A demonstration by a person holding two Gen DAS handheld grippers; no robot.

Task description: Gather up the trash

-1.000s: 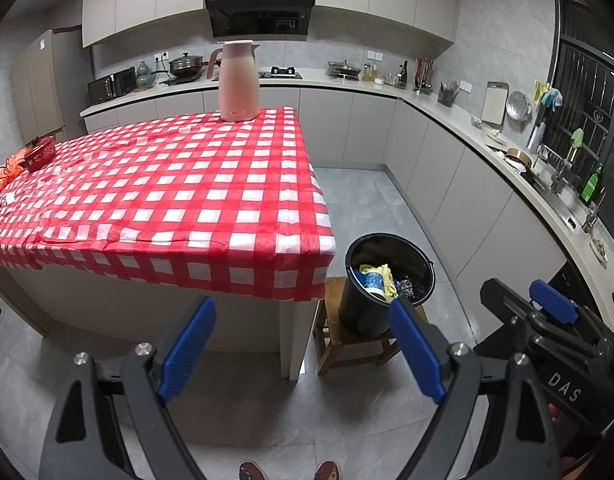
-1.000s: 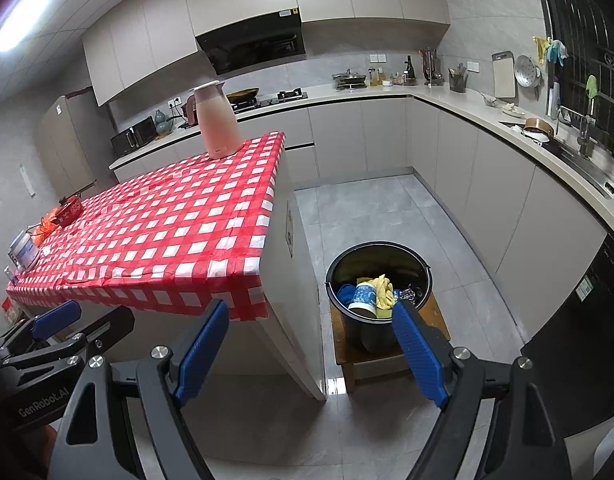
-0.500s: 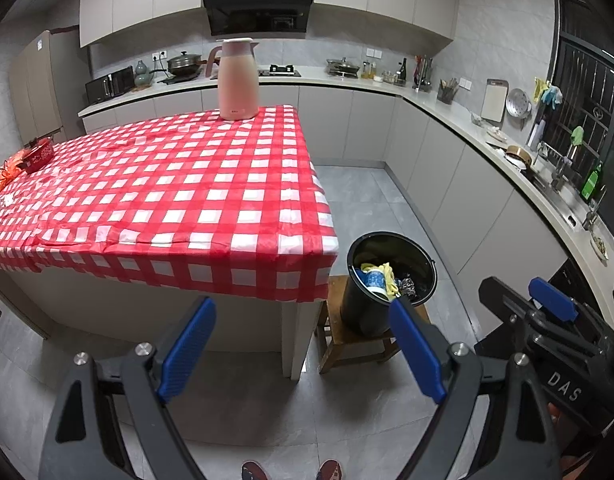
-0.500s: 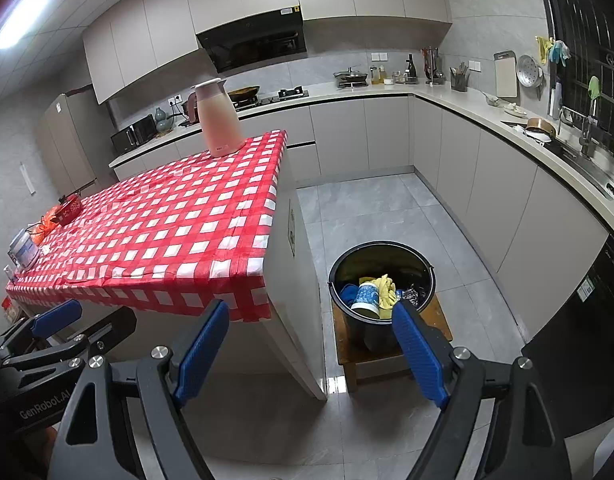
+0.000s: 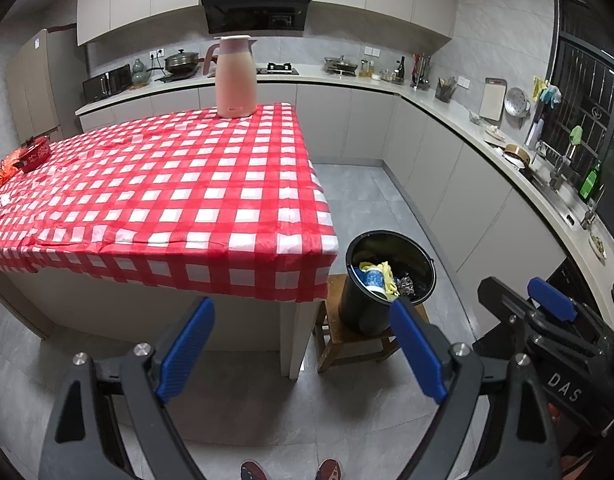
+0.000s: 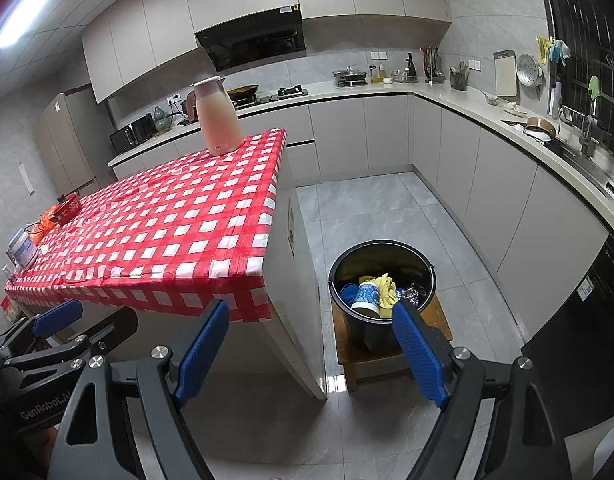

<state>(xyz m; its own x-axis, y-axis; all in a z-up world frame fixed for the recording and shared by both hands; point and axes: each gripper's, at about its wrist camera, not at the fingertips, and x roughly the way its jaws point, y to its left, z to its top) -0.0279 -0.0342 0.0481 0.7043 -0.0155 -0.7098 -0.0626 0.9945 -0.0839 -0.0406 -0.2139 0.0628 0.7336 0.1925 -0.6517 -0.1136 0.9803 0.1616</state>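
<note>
Standing back from the bench (image 5: 155, 200), which wears a red-and-white check cloth and looks pretty much cleared: just a pink jug (image 5: 235, 78) at the far end and some bits at the left edge that are too small to call. Beside the near corner a black bin (image 6: 381, 300) sits on a low wooden stool (image 6: 391, 352), with the trash (image 6: 381, 292) inside: a blue-patterned cup, something yellow, something crinkly. Left tongs (image 5: 303, 350) and right tongs (image 6: 313, 350) are both spread wide, pinching nothing. My guess is collecting's about done; next would be checking that left edge for leftovers. Readable writing: "DAS" on one tool, "GenRobot.AI" on the other.
</note>
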